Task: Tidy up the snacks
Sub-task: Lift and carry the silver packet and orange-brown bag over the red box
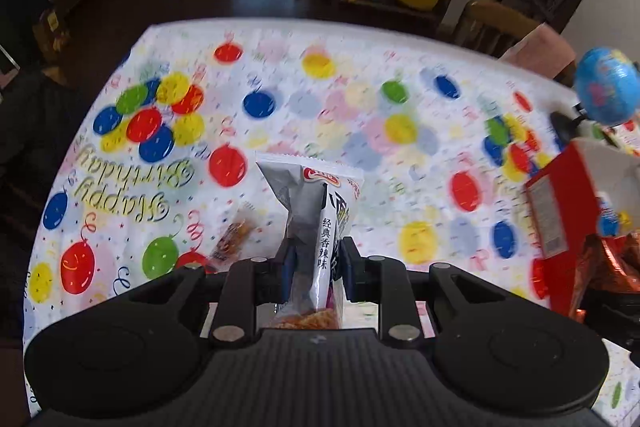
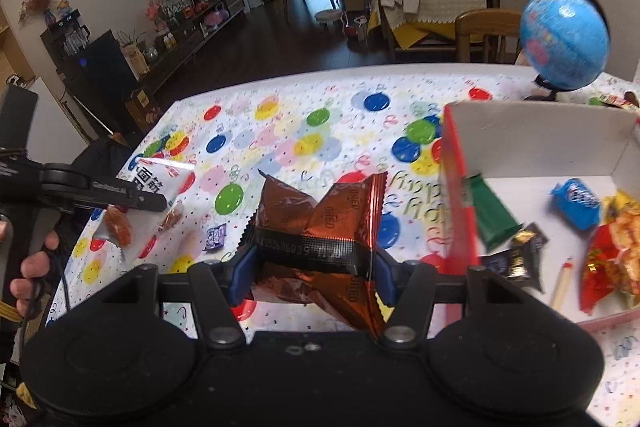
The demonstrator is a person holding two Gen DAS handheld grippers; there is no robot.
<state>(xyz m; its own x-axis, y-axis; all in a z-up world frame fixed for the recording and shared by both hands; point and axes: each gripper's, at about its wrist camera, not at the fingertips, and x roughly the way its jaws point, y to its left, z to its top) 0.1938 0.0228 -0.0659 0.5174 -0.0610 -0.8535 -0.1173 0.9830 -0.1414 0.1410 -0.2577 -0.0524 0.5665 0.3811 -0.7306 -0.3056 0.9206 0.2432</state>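
Both hands are loaded at once, which reads as a way to clear two snacks in a single trip to the box. The left gripper (image 1: 316, 267) has its jaws drawn in narrow on the white spicy-strip packet (image 1: 316, 211), pinched across its lower half so the sealed top edge stands up toward twelve o'clock and the bag hangs clear of the tabletop (image 1: 360, 87). The right gripper (image 2: 312, 267) has its jaws about half spread, closed on the wider copper Oreo packet (image 2: 320, 227), gripped across the dark seam band where the foil is stiffest; the crumpled ends flare out above and below. The red-walled box (image 2: 456, 187) sits at about three o'clock of the right gripper, already holding a blue packet (image 2: 576, 203), a green packet (image 2: 492, 215) and red snack bags (image 2: 612, 259), so it is plainly the collection place. Still loose on the balloon-print cloth at about nine o'clock are a small clear packet of brown snack (image 2: 118, 227) and a purple sweet (image 2: 215, 237). A globe (image 2: 564, 39) stands beyond the box at one o'clock.
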